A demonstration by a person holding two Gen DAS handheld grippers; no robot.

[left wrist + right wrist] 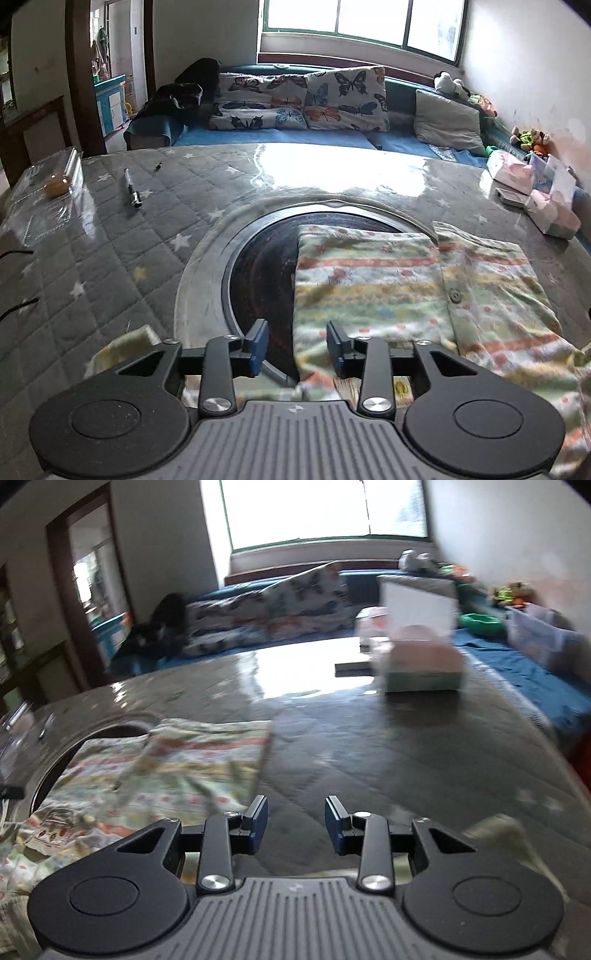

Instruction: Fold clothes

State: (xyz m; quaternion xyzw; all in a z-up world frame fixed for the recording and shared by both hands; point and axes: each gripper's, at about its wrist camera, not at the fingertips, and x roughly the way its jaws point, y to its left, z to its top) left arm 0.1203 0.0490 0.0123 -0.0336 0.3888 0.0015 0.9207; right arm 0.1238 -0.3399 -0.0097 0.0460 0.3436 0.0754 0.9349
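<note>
Both our grippers, left gripper [297, 345] and right gripper [295, 823], hang wide open holding nothing, over the striped shirt [406, 280] lying partly folded on the quilted table [129, 258], so either mid-fold or done, hard to call.

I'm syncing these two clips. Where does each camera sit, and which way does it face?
Left wrist: on the left hand-held gripper, open, facing the window across the table; over the striped garment's near edge.
Right wrist: on the right hand-held gripper, open, facing the same way; bare table ahead, garment at its left; blurred.
Shared: garment, table, butterfly pillows, tissue box.
</note>
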